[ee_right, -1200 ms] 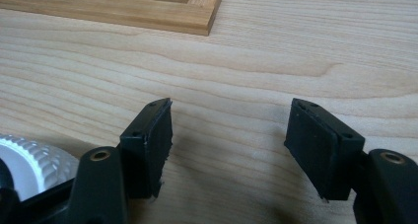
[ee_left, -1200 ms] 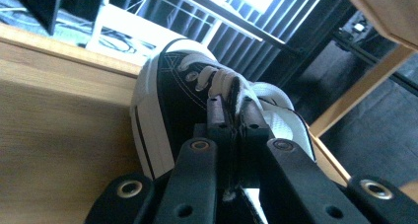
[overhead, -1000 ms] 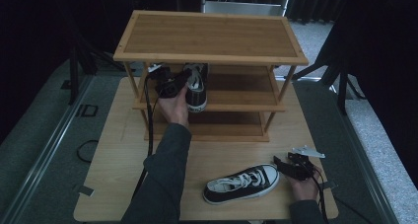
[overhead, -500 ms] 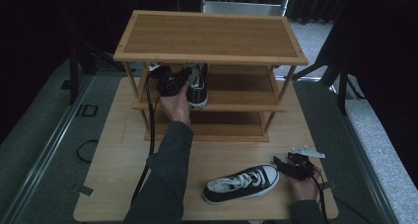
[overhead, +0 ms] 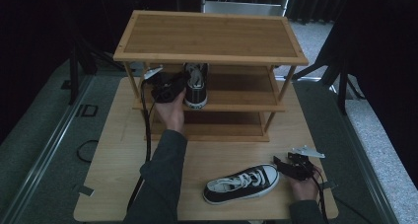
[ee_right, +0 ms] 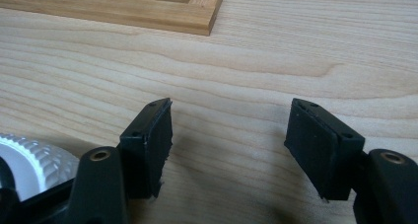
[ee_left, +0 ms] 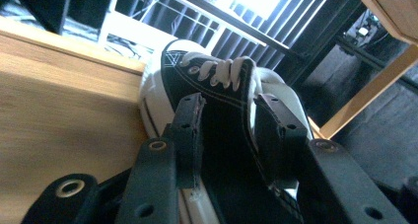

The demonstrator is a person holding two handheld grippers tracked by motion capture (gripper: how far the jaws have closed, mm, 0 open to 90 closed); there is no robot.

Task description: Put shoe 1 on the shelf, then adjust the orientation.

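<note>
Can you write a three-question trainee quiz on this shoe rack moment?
1. True or false: the right hand-held gripper is clamped on the sneaker on the table.
2. On which shelf of the shoe rack does the other sneaker stand: top, middle or bottom?
3. How do the jaws of the left hand-held gripper stand?

Key:
1. False; its jaws are open with only bare table between them.
2. Middle.
3. They have just been opening, with the sneaker's heel between them.

Black canvas cloth with white woven laces and a smooth white rubber toe is being shown on the shoe (ee_left: 207, 81); matt, grained bamboo-like wood on the rack (overhead: 212, 34); pale, smooth wood on the table (ee_right: 276, 61).
</note>
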